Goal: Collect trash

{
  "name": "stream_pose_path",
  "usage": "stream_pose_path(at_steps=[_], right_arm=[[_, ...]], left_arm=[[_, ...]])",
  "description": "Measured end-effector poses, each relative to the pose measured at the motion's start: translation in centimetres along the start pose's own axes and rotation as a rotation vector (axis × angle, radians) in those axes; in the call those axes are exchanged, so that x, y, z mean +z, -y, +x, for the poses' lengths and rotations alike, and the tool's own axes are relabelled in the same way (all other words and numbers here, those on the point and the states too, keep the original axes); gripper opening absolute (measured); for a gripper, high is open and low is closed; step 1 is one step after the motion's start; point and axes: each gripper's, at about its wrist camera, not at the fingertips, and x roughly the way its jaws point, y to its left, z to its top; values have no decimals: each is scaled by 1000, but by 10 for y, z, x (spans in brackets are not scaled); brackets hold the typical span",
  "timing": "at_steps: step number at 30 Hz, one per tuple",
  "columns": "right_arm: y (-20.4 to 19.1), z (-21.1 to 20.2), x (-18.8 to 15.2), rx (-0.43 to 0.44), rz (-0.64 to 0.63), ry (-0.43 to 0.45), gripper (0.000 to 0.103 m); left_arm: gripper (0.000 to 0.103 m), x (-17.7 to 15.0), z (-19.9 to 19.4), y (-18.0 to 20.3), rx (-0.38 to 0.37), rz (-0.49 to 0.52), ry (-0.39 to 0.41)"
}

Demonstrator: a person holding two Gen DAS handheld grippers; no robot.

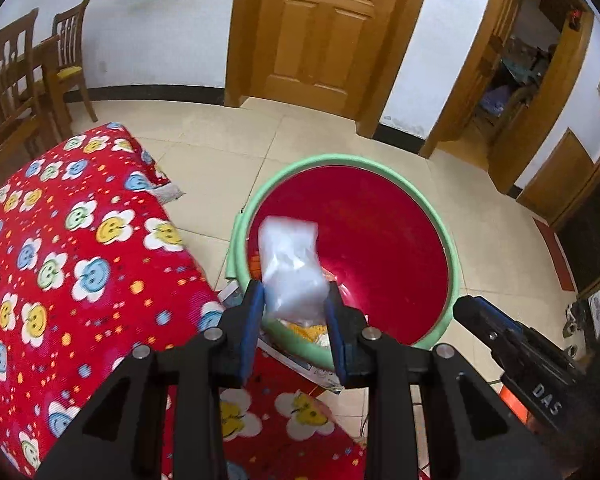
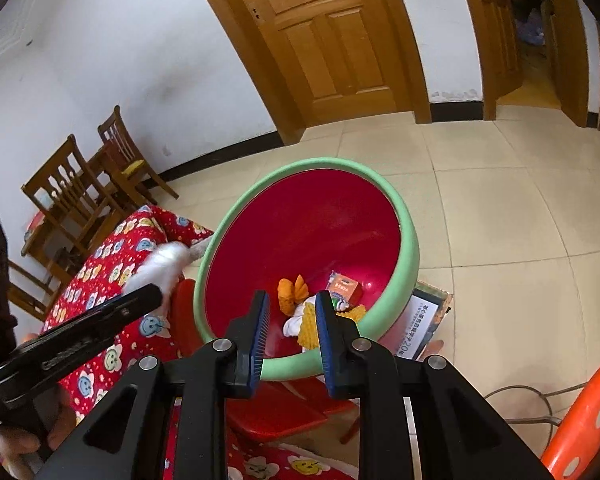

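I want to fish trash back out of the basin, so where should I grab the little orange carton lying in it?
Judging by the right wrist view, take the orange carton across its narrow sides, coming from above through the basin's open top. It lies tilted on the red slope, with clutter below it and bare basin above.

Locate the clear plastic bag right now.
The clear plastic bag is pinched in the left gripper, near the rim of the red basin with the green edge, right of the red flowered cloth. The right-wrist view shows it left of the basin.
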Motion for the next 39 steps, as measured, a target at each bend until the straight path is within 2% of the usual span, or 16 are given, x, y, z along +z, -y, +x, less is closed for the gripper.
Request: stream_pose_path(at_steps=[2,5,10,15,17,19,22,26,35,39], right_arm=[[2,-1,0,1,5,0,23],[2,-2,1,4,8,1,23],[-1,-5,1,18,-5,2,24],[-13,-12,-3,62,-30,-8,27],[-23,-16,-6,78,-51,-9,32],[-33,-21,-8,94,-72,-6,43],[-51,-30,-12,119,-105,1,50],[-73,-39,-19,146,-144,6,56],[-108,-54,-38,174,-214,7,67],[-123,-61,-46,191,-240,8,72]], left_arm=[[33,1,3,4,5,8,-1],[44,2,2,5,19,-1,2],[46,-2,-8,-4,39,-26,8],[54,-11,-30,-16,85,-63,34],[57,-17,-40,-24,100,-84,40],[60,-22,-50,-34,119,-104,38],[63,-31,-65,-46,151,-126,46],[71,-41,-88,-64,191,-167,66],[81,-67,-134,-98,309,-231,122],[83,-77,-154,-106,339,-249,157]])
